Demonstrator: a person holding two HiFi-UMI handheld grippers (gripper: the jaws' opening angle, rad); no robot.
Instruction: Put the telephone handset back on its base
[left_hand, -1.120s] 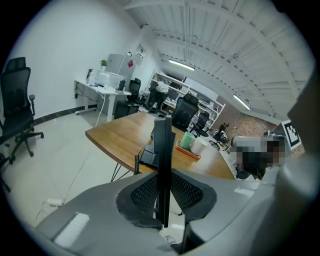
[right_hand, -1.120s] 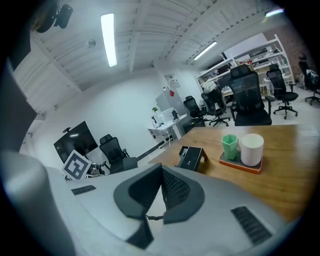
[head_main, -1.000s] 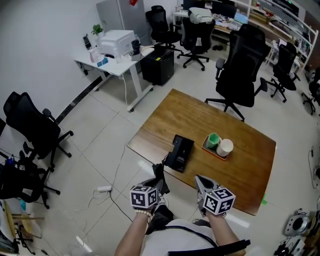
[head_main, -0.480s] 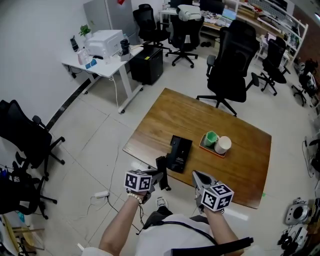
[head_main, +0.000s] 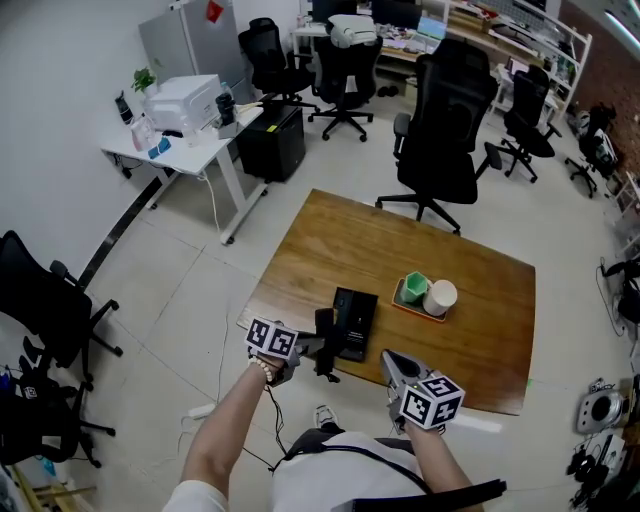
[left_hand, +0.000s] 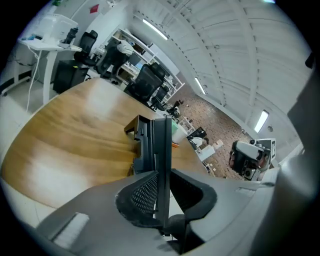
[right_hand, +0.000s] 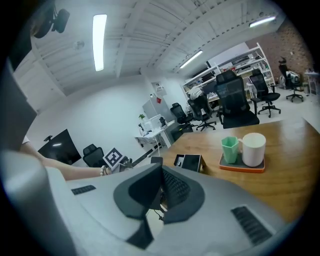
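The black telephone base (head_main: 355, 318) lies near the front edge of the wooden table (head_main: 470, 300); it also shows in the left gripper view (left_hand: 141, 142) and the right gripper view (right_hand: 192, 162). My left gripper (head_main: 312, 345) is shut on the black handset (head_main: 325, 368), held just off the table's front edge, close to the base's near left side. In the left gripper view the handset (left_hand: 161, 150) stands edge-on between the pads. My right gripper (head_main: 395, 365) hovers at the front edge, right of the base, shut and holding nothing (right_hand: 161, 189).
An orange tray (head_main: 403, 303) with a green cup (head_main: 412, 289) and a white mug (head_main: 439, 297) sits right of the base. A black office chair (head_main: 440, 130) stands behind the table. A white desk with a printer (head_main: 183, 100) is at the far left.
My left gripper has carried the handset up and forward, from below the table's edge to right beside the base. The right gripper has stayed about where it was.
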